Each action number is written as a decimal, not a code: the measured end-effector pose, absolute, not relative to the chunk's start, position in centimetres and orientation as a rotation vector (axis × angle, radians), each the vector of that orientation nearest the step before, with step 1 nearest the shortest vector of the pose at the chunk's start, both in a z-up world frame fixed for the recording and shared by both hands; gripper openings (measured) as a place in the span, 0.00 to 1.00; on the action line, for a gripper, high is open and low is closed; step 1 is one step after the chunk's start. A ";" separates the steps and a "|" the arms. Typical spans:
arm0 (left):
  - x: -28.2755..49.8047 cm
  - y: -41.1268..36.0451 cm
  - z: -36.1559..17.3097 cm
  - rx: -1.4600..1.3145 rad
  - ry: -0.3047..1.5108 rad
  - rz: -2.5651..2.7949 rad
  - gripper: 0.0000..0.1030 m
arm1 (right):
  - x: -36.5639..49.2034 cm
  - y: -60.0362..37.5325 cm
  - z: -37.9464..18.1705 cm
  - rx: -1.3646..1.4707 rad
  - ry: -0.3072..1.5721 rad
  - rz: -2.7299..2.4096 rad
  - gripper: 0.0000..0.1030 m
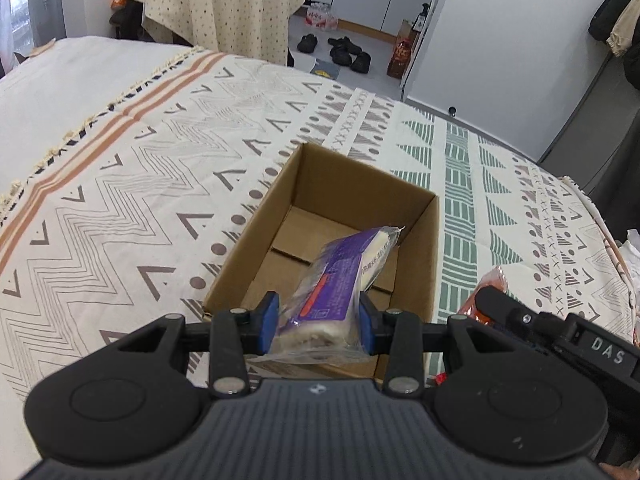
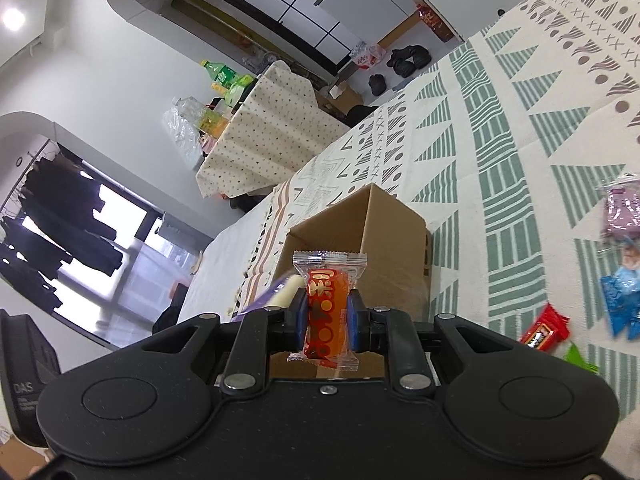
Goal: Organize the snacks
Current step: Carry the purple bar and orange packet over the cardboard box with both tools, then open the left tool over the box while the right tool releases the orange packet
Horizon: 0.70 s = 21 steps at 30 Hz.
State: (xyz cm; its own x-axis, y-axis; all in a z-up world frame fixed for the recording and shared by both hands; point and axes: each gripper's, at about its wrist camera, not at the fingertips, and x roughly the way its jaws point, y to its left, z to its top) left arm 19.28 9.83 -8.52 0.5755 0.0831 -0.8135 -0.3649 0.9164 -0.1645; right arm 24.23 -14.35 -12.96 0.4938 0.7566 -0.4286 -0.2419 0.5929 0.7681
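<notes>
Left hand-held gripper (image 1: 319, 322) clamps its blue pads on a purple-and-white plastic-wrapped snack cake (image 1: 338, 280), gripping it near the lower end so the packet slants up and forward over the open brown cardboard box (image 1: 256, 232). That box sits on a cream bedspread with zigzag, triangle and green stripe patterns (image 1: 140, 168), and its bare floor shows beneath the packet; whether the packet's far end touches the box I cannot tell.

Right hand-held gripper (image 2: 325, 318) is closed narrowly on an orange-red sweet in a clear crimped wrapper (image 2: 326, 304), held upright between the blue pads, just beside the near wall of the same cardboard box (image 2: 384, 252). The tip of the purple packet (image 2: 276, 294) pokes in at the left of this view.

Off to the right on the bedspread (image 2: 512, 152) lie loose snacks: a small red wrapped bar (image 2: 546, 328), a blue packet (image 2: 620, 300) and a pale pink packet (image 2: 622, 210), well apart from the box.

Farther off stands a table draped in a dotted cream cloth (image 1: 224, 4), and black shoes (image 1: 344, 50) lie on the grey floor.
</notes>
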 end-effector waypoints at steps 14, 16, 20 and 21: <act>20.1 12.1 -9.0 -0.356 0.916 0.296 0.51 | 25.6 -11.1 -13.0 0.711 0.874 0.733 0.20; 20.0 12.3 -8.6 -0.355 0.915 0.305 0.53 | 25.4 -10.6 -12.7 0.701 0.882 0.749 0.28; 19.8 12.3 -8.4 -0.344 0.926 0.315 0.61 | 24.4 -10.5 -11.9 0.661 0.858 0.744 0.48; 19.6 12.2 -8.3 -0.336 0.928 0.317 0.63 | 24.2 -10.5 -11.7 0.652 0.855 0.741 0.48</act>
State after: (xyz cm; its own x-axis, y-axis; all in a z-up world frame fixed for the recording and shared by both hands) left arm 19.62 12.17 -8.30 0.5611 0.1209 -0.8189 -0.4055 0.9026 -0.1445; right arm 24.18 -10.51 -11.67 0.4459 0.7891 -0.4225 -0.3067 0.5782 0.7561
